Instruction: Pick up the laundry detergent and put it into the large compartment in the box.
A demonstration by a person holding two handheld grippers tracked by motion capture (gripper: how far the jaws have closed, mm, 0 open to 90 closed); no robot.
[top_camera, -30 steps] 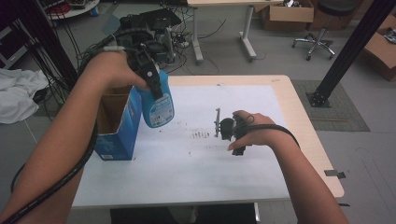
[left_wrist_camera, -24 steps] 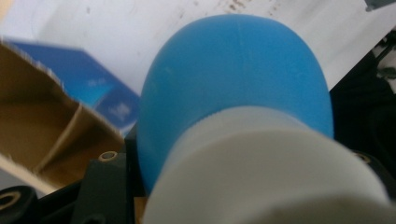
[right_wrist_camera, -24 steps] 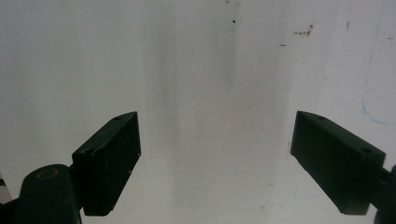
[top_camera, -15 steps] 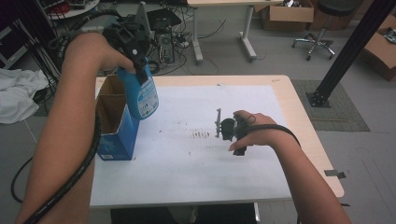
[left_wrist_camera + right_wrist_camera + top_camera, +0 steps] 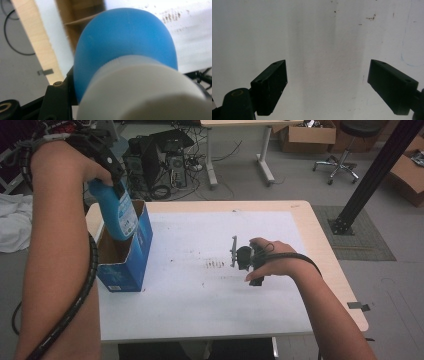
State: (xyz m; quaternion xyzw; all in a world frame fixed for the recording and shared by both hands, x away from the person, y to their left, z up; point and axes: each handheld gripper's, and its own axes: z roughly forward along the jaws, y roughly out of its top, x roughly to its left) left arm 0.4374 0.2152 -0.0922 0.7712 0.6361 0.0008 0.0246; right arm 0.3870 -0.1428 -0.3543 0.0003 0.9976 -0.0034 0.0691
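- Black and raised high at the far left of the high view, the left gripper point(image 5: 107, 170) hangs from a bent wrist; the person's left forearm point(image 5: 55, 260) runs up from the near edge of the picture to it, with a thick black cable point(image 5: 75, 305) trailing along the arm;
- its jaws are clamped on the top of a blue plastic bottle with a white cap point(image 5: 116, 210); in the left gripper view the white cap and the rounded blue shoulder of the bottle point(image 5: 125, 42) sit right in front of the camera, gripped between the black jaws;
- the bottle hangs nearly upright, cap end up and base down, its long axis leaning slightly; its lower part is over the open top of a blue cardboard box with a brown inside point(image 5: 125, 257), which stands at the left edge of the white-covered wooden table point(image 5: 210, 315); whether the base touches the box I cannot tell;
- the right gripper point(image 5: 240, 257) lies low over the middle of the table, the right hand point(image 5: 272, 260) wrapped over it and the forearm coming in from the near right; it points left;
- in the right gripper view the right gripper point(image 5: 327, 87) has its two black jaws standing wide apart with nothing between them, above the bare white sheet; a patch of dark specks point(image 5: 216, 265) marks the sheet just left of it.
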